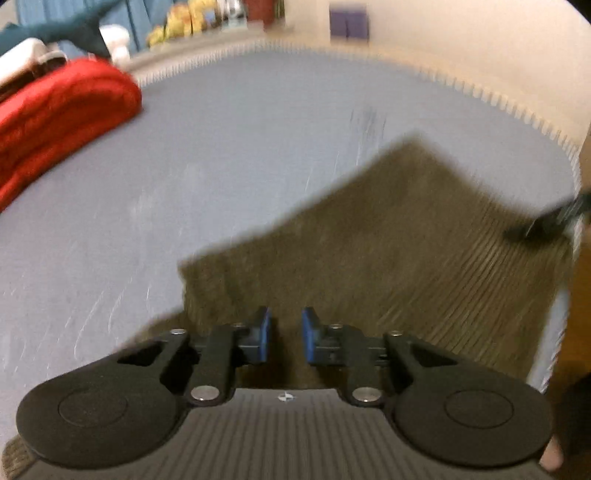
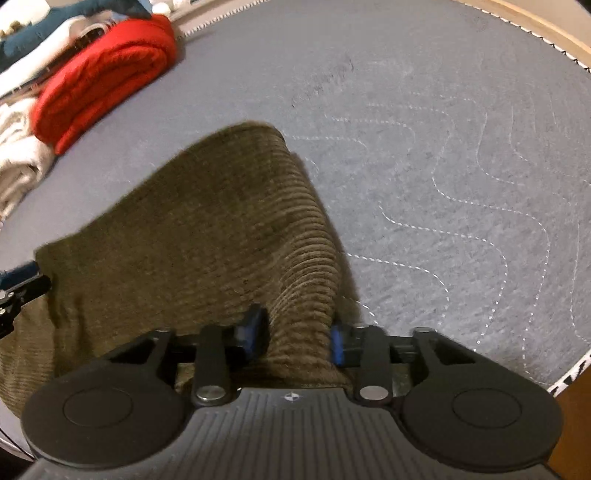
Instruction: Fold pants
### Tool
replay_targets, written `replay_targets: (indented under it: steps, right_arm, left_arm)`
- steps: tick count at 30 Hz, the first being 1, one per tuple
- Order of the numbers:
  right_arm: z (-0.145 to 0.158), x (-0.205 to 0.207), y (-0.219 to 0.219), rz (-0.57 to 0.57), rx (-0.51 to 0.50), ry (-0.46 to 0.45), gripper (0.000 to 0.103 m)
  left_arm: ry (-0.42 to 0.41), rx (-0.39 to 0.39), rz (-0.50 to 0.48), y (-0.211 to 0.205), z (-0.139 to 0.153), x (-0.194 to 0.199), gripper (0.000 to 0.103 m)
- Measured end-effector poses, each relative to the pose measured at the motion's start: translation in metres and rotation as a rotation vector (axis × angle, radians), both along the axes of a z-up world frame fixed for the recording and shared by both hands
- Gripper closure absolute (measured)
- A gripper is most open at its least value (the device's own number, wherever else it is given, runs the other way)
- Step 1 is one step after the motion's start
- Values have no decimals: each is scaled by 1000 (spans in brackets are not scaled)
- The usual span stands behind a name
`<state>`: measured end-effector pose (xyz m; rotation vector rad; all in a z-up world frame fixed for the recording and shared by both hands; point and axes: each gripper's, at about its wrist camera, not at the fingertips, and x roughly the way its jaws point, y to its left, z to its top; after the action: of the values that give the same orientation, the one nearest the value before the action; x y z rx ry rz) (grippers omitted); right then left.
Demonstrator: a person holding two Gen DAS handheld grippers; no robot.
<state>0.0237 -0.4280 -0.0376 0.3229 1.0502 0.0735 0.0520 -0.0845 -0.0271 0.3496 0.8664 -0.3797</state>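
Note:
The olive corduroy pants (image 1: pixel 388 236) lie on the grey quilted mat (image 1: pixel 221 166), stretched between both grippers. My left gripper (image 1: pixel 286 338) has its blue pads a small gap apart, with pants fabric under and between them; the view is blurred. My right gripper (image 2: pixel 297 338) has its jaws around a raised ridge of the pants (image 2: pixel 221 229), with fabric filling the gap between the pads. The right gripper shows at the right edge of the left wrist view (image 1: pixel 546 221). The left gripper shows at the left edge of the right wrist view (image 2: pixel 20 284).
A folded red garment (image 2: pixel 107 74) lies at the mat's far left, also in the left wrist view (image 1: pixel 59 122), next to white (image 2: pixel 18 155) and teal clothes (image 2: pixel 37 26). The mat (image 2: pixel 461 166) stretches bare to the right. Its stitched edge (image 1: pixel 498 99) meets a cream surface.

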Motion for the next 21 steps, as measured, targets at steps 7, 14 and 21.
replay_targets:
  steps: [7, 14, 21]
  right_arm:
    - [-4, 1, -1, 18, -13, 4, 48]
    - [3, -3, 0, 9, 22, -14, 68]
    - [59, -27, 35, 124, -13, -239, 85]
  left_arm:
    - [2, 9, 13, -2, -3, 7, 84]
    - [13, -25, 14, 8, 3, -1, 71]
    - [27, -402, 116, 42, 47, -3, 41]
